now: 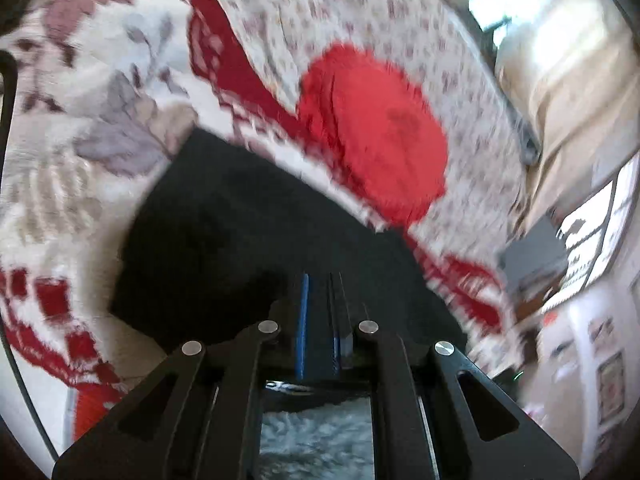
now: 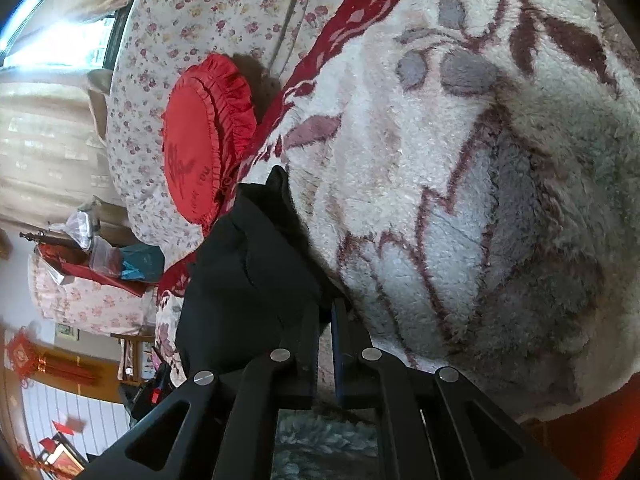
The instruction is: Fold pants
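The black pants (image 1: 224, 232) lie on a white fleece blanket with red and grey patterns (image 1: 72, 128). In the left wrist view my left gripper (image 1: 320, 300) is shut on an edge of the pants, its fingers nearly together over the dark cloth. The view is blurred by motion. In the right wrist view the pants (image 2: 248, 276) hang bunched to the left of my right gripper (image 2: 325, 312), whose fingers are close together and pinch the cloth at their tips above the blanket (image 2: 460, 160).
A round red cushion (image 1: 372, 132) (image 2: 204, 136) lies on a floral sheet (image 2: 176, 20) beyond the blanket. Curtains and a bright window (image 1: 520, 4) stand behind the bed. A cluttered side table (image 2: 92, 264) stands beside the bed.
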`<state>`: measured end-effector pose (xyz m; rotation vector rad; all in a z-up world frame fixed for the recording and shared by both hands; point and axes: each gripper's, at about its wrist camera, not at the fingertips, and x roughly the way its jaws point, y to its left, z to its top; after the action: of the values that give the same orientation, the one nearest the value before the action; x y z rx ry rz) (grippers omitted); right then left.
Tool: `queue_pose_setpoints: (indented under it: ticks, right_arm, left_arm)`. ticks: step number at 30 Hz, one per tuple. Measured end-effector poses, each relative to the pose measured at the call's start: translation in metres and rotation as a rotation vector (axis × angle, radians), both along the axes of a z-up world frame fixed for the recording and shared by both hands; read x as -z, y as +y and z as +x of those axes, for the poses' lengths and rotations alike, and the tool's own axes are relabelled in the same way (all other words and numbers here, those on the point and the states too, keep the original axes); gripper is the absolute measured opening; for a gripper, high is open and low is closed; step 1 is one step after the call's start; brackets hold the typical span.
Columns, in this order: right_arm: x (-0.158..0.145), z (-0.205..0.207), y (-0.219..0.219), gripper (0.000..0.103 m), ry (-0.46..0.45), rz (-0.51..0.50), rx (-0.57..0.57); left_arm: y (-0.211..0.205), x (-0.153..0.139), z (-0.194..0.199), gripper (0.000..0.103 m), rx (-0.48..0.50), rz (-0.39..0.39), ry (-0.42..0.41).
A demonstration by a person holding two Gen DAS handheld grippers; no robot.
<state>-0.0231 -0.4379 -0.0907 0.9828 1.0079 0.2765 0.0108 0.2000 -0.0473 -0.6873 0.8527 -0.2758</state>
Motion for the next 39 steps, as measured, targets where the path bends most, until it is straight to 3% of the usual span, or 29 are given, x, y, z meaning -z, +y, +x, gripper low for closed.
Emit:
queue_pose_setpoints:
  ticks: [2, 3, 4, 6, 10, 13, 15, 16, 17, 19, 21, 25, 27, 29, 31, 35, 37, 39]
  right_arm:
    - [0.0, 0.0, 0.0, 0.003, 0.003, -0.006, 0.0]
    - [0.0, 0.0, 0.0, 0.003, 0.009, -0.012, -0.001]
    - [-0.002, 0.0, 0.001, 0.003, 0.014, -0.016, -0.001]
    - [-0.002, 0.0, 0.001, 0.003, 0.036, -0.05, -0.001]
    - [-0.006, -0.003, -0.005, 0.004, 0.027, -0.084, 0.021]
    - [-0.022, -0.005, -0.009, 0.005, 0.017, -0.145, 0.051]
    - [-0.043, -0.006, -0.007, 0.005, -0.035, -0.19, 0.05]
    - [-0.052, -0.005, -0.004, 0.005, -0.061, -0.212, 0.044]
    - [-0.065, -0.003, 0.002, 0.005, -0.104, -0.233, 0.026]
    - [-0.083, 0.002, 0.016, 0.005, -0.179, -0.269, -0.024]
    - [-0.099, 0.01, 0.037, 0.005, -0.24, -0.326, -0.097]
    - [-0.116, 0.044, 0.078, 0.005, -0.264, -0.378, -0.226]
    - [-0.123, 0.072, 0.112, 0.006, -0.261, -0.4, -0.314]
    - [-0.125, 0.098, 0.142, 0.006, -0.267, -0.418, -0.401]
    - [-0.121, 0.127, 0.179, 0.007, -0.273, -0.415, -0.492]
    - [-0.098, 0.172, 0.232, 0.007, -0.229, -0.35, -0.557]
    - [-0.084, 0.19, 0.255, 0.007, -0.208, -0.277, -0.558]
    - [-0.073, 0.199, 0.272, 0.007, -0.199, -0.19, -0.548]
  left_arm:
    - [-0.004, 0.02, 0.003, 0.006, -0.045, 0.172, 0.075]
    - [0.004, 0.033, -0.001, 0.002, -0.075, 0.174, 0.096]
    - [0.012, 0.038, -0.008, 0.002, -0.092, 0.108, 0.081]
    - [0.019, 0.041, -0.016, 0.002, -0.108, 0.065, 0.084]
    - [0.02, 0.016, -0.021, 0.003, -0.062, 0.051, 0.035]
    - [0.021, -0.012, -0.013, 0.003, -0.083, 0.085, -0.036]
    - [0.024, -0.014, -0.002, 0.003, -0.11, 0.111, -0.033]
    - [0.023, -0.009, 0.004, 0.003, -0.125, 0.169, -0.012]
    - [0.021, -0.002, 0.007, 0.003, -0.14, 0.236, 0.024]
    - [0.02, 0.019, 0.011, 0.003, -0.155, 0.287, 0.114]
    - [0.018, 0.033, -0.002, 0.003, -0.156, 0.272, 0.122]
    - [0.017, 0.034, -0.009, 0.002, -0.154, 0.263, 0.13]
    - [0.022, 0.031, -0.006, 0.002, -0.168, 0.233, 0.166]
    - [0.019, 0.017, -0.003, 0.002, -0.188, 0.251, 0.163]
    - [0.01, -0.005, -0.001, 0.003, -0.177, 0.256, 0.099]
    - [-0.014, -0.045, 0.037, 0.003, -0.107, 0.261, -0.018]
    - [-0.023, -0.045, 0.067, 0.004, -0.091, 0.294, -0.014]
    - [-0.018, -0.028, 0.091, 0.004, -0.124, 0.319, 0.053]
